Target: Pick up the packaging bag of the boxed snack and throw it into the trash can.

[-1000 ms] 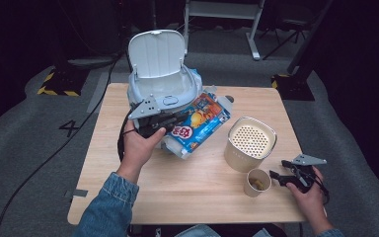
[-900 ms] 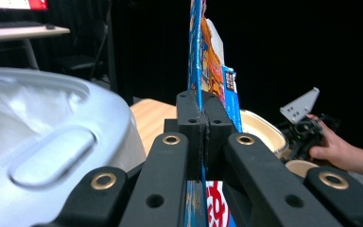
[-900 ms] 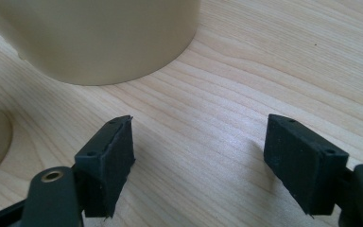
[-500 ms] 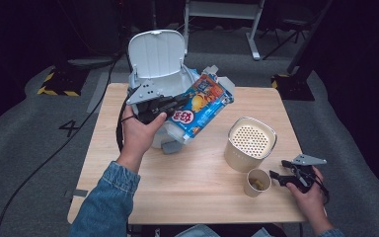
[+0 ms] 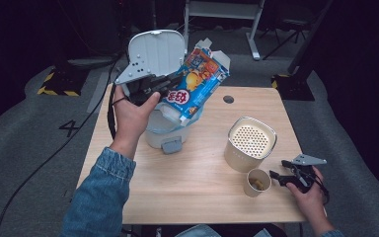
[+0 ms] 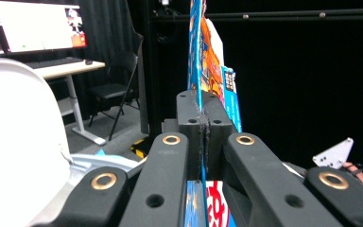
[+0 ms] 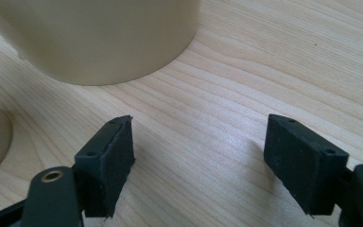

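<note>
Change since earlier: left gripper [image 5: 170,84] has carried the snack bag [image 5: 195,84] up off the table [image 5: 197,197]; a second ago the bag lay flat on the wood beside the white appliance, and now it hangs in the air above that appliance. Right hand and its gripper have kept their place.
Left gripper state: jaws pressed together on the bag; in the left gripper view the two black pads [image 6: 189,116] meet with the thin blue edge of the bag [image 6: 198,71] pinched between them.
Bag relative to left gripper: clamped at its lower left edge, the rest of the bag stretching up and to the right past the jaw tips, tilted, printed face toward the high view.
Bag relative to the scene: clear of the table, in front of the raised lid [image 5: 155,52] of the white appliance [image 5: 165,131] and over its open body.
Left hand [image 5: 131,111]: raised above the table's far left part, denim sleeve below it.
Right gripper [image 5: 279,176] state: jaws apart with nothing between them; the right gripper view shows bare wood between the pads [image 7: 106,161].
Right gripper place: low at the table's near right edge, just beside the small paper cup [image 5: 257,181], near the beige perforated-top canister [image 5: 249,143].
</note>
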Available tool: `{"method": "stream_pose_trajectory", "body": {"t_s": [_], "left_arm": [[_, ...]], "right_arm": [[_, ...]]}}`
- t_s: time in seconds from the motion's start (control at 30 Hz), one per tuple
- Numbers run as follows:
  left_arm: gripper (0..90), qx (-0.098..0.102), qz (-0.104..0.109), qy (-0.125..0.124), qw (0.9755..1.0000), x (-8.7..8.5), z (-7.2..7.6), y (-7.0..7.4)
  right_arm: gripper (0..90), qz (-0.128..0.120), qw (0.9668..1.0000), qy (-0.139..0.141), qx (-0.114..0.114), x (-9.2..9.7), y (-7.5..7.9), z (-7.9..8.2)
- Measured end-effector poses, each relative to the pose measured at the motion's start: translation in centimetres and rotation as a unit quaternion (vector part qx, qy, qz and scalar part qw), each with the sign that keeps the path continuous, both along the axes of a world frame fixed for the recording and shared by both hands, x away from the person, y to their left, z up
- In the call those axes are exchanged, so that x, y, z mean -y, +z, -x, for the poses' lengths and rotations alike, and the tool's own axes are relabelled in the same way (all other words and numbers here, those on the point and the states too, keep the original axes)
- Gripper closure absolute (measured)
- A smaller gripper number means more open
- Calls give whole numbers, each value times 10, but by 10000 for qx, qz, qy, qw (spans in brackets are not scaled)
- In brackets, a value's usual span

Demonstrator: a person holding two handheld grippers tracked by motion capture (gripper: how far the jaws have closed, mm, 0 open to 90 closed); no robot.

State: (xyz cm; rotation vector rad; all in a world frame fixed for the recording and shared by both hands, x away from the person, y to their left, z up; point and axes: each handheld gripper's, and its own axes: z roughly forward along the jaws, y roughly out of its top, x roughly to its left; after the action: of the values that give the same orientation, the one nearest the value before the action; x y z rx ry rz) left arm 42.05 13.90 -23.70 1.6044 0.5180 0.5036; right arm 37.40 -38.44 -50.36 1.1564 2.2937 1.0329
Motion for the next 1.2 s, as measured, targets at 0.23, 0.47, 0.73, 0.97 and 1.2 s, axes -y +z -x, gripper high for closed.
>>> {"method": "stream_pose_trajectory", "body": {"t_s": [0.23, 0.47, 0.73, 0.97, 1.2], "left_arm": [[888, 40, 202, 146, 9997, -4, -9, 16], [888, 26, 481, 270, 9985, -5, -23, 25], [888, 178, 420, 664, 9968, -8, -38, 30], [888, 253, 550, 952, 9936, -13, -50, 28], [888, 184, 476, 1218, 9912, -15, -60, 25]], "right_arm": [[256, 3, 10000, 2, 1, 0, 0, 0], [255, 3, 10000, 2, 0, 0, 0, 0], [256, 4, 10000, 3, 1, 0, 0, 0], [256, 1, 10000, 2, 0, 0, 0, 0], [256, 1, 10000, 1, -1, 0, 0, 0]]}}
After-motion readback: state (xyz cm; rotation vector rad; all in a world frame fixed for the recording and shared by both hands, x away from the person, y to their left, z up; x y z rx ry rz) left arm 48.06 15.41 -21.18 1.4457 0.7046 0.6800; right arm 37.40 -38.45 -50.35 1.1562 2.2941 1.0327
